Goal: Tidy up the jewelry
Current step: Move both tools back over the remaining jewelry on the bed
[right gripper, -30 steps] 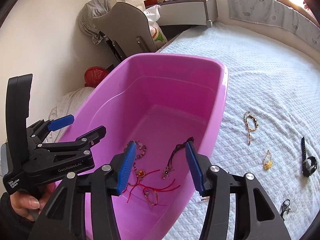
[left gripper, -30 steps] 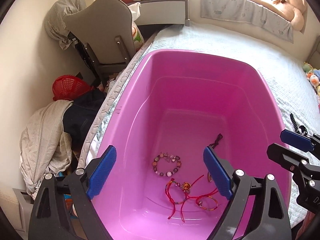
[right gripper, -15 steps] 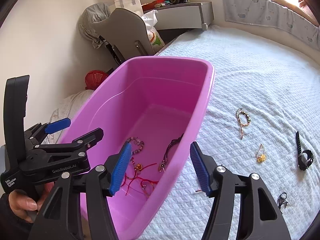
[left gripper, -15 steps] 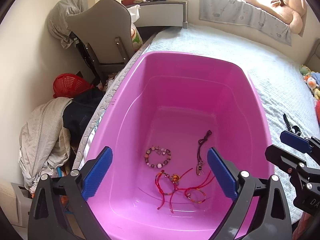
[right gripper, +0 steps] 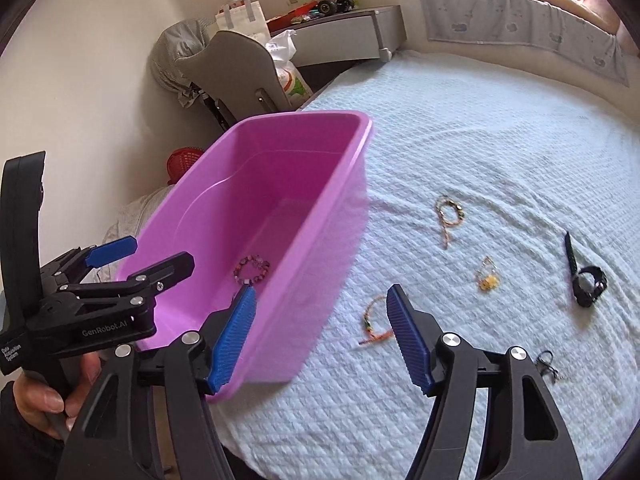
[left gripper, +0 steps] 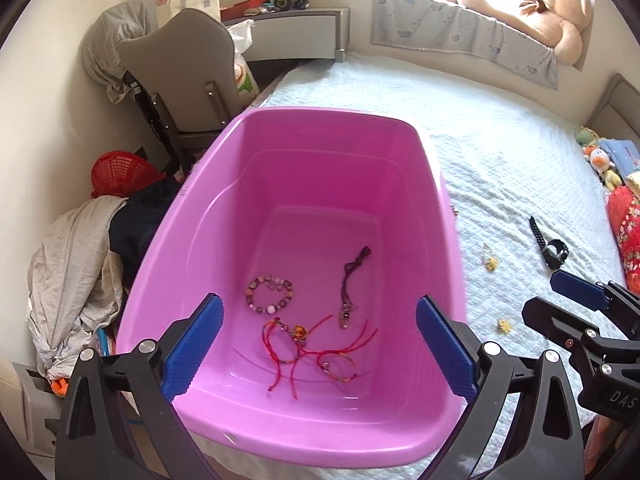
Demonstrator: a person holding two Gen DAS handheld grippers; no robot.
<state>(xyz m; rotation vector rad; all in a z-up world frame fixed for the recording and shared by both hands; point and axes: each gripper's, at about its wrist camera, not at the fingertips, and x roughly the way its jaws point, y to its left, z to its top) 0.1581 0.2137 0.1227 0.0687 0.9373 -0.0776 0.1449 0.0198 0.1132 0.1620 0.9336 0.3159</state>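
Note:
A pink plastic tub (left gripper: pixel 320 128) (right gripper: pixel 320 216) sits at the bed's left edge. It holds a beaded bracelet (left gripper: pixel 269 294) (right gripper: pixel 252 269), a dark cord pendant (left gripper: pixel 350 280) and red string bracelets (left gripper: pixel 308 344). My left gripper (left gripper: pixel 316 348) is open and empty over the tub's near end. My right gripper (right gripper: pixel 320 336) is open and empty over the tub's right wall and the bedspread. On the bed lie an orange bracelet (right gripper: pixel 374 320), a beaded cord bracelet (right gripper: pixel 450 216), a yellow charm (right gripper: pixel 487 276), a black watch (right gripper: pixel 586 280) and a small dark piece (right gripper: pixel 548 364).
The white quilted bedspread (right gripper: pixel 480 140) spreads to the right. A grey chair (left gripper: pixel 180 76), a red basket (left gripper: pixel 120 172) and a clothes pile (left gripper: pixel 76 264) stand left of the bed. Soft toys (left gripper: pixel 600 160) lie at the far right.
Both grippers have pulled back and up from the tub. The right gripper has swung right, from over the tub's inside to over its right wall and the bed. Both stay open.

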